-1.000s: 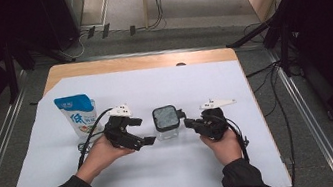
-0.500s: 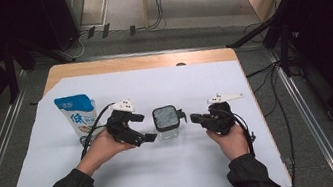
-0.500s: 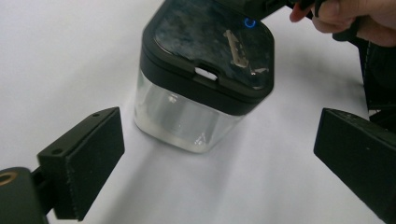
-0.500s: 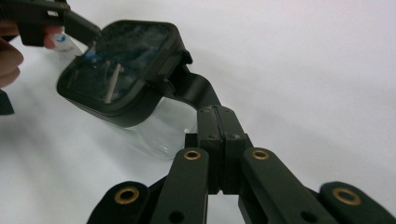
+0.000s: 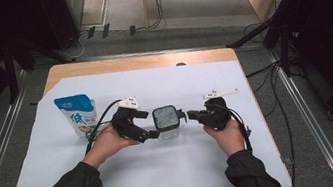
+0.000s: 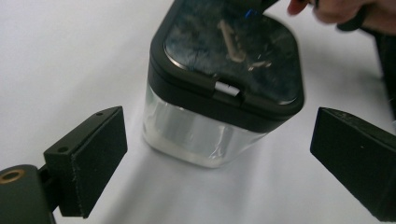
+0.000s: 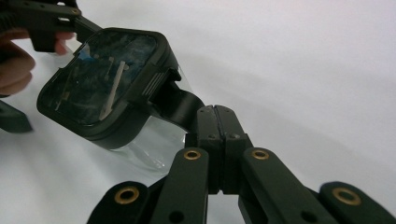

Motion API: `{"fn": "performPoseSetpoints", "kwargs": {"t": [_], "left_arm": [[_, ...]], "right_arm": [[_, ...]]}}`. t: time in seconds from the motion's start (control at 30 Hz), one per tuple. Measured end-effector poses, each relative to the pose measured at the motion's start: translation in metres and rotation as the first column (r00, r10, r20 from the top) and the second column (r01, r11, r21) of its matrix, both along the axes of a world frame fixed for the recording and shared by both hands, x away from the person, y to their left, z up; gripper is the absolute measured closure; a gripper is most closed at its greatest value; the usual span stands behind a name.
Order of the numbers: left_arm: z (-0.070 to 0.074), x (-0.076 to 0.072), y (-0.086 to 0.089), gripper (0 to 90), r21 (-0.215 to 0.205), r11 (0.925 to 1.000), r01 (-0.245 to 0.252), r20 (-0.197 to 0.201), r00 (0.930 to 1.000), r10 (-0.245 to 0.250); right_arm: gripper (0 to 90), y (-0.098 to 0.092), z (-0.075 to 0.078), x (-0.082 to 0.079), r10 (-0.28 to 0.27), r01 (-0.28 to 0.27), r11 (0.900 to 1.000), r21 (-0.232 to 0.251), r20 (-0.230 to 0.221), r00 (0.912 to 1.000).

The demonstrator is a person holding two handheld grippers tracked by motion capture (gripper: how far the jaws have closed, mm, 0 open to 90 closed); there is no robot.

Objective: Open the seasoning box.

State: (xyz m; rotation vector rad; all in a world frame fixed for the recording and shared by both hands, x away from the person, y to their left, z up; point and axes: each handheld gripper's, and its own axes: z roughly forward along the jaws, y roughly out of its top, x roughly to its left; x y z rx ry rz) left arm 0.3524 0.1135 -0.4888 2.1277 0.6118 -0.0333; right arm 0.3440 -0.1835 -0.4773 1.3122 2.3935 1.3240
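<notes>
Container: a clear square tub [image 5: 168, 123] with a black lid [image 6: 231, 51] stands on the white sheet [image 5: 167, 174], centre of the high view, between the two grippers.
Left gripper [image 5: 145, 127]: jaws wide apart, one on each side of the tub, near its clear wall but not touching; nothing gripped.
Right gripper [image 7: 215, 122]: jaws pressed together, tips against the black latch tab [image 7: 180, 105] on the lid's edge.
Pouch: a blue-and-white bag [image 5: 78, 115] stands upright at the left of the high view, beside the left hand [image 5: 109, 143].

container [image 5: 167, 123]: clear, black lid | pouch [image 5: 78, 116]: white, blue | tools [image 6: 219, 158]: black
</notes>
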Motion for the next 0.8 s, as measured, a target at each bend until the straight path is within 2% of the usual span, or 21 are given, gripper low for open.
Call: {"fn": "performPoseSetpoints", "kwargs": {"t": [0.07, 0.13, 0.23, 0.37, 0.43, 0.47, 0.6, 0.7, 0.8], "left_arm": [[-0.004, 0.002, -0.003, 4.5, 0.007, 1.0, -0.001, 0.006, 1.0, 0.001], [-0.006, 0.005, -0.004, 5.3, -0.019, 0.9998, -0.004, -0.013, 0.9999, 0.004], [-0.009, 0.005, -0.008, 6.9, -0.03, 0.9996, -0.002, -0.008, 1.0, 0.002], [-0.01, 0.007, -0.017, 7.4, -0.009, 0.9999, 0.008, 0.002, 1.0, -0.008], [-0.009, 0.007, -0.021, 11.7, 0.001, 1.0, 0.008, 0.018, 0.9998, -0.008], [-0.009, 0.006, -0.023, 11.4, 0.01, 0.9998, 0.015, 0.043, 0.999, -0.015], [-0.009, 0.006, -0.023, 11.3, 0.009, 0.9998, 0.016, 0.04, 0.9991, -0.016], [-0.005, 0.006, -0.024, 11.7, 0.038, 0.9992, 0.013, 0.032, 0.9994, -0.014], [-0.004, 0.005, -0.023, 12.5, 0.041, 0.999, 0.017, 0.042, 0.9989, -0.019]], "right_arm": [[90.0, 0.002, -0.001, 0.001, 0.009, -0.009, 1.0, 0.007, -0.001, 1.0], [90.0, 0.004, -0.002, 0.002, 0.008, -0.008, 1.0, 0.005, -0.012, 0.9999], [90.0, 0.005, 0.0, 0.002, 0.005, -0.005, 1.0, 0.006, -0.009, 0.9999], [90.0, 0.005, -0.001, 0.003, 0.004, -0.004, 1.0, 0.007, -0.011, 0.9999], [90.0, 0.005, -0.002, 0.004, 0.001, -0.001, 1.0, 0.008, -0.014, 0.9999], [90.0, 0.005, -0.002, 0.004, 0.0, 0.0, 1.0, 0.007, -0.018, 0.9998], [90.0, 0.005, -0.002, 0.004, -0.006, 0.007, 1.0, 0.007, -0.023, 0.9997], [90.0, 0.006, -0.002, 0.003, -0.007, 0.007, 1.0, 0.005, -0.019, 0.9998], [90.0, 0.007, -0.002, 0.002, -0.012, 0.012, 1.0, -0.004, -0.015, 0.9998]]}}
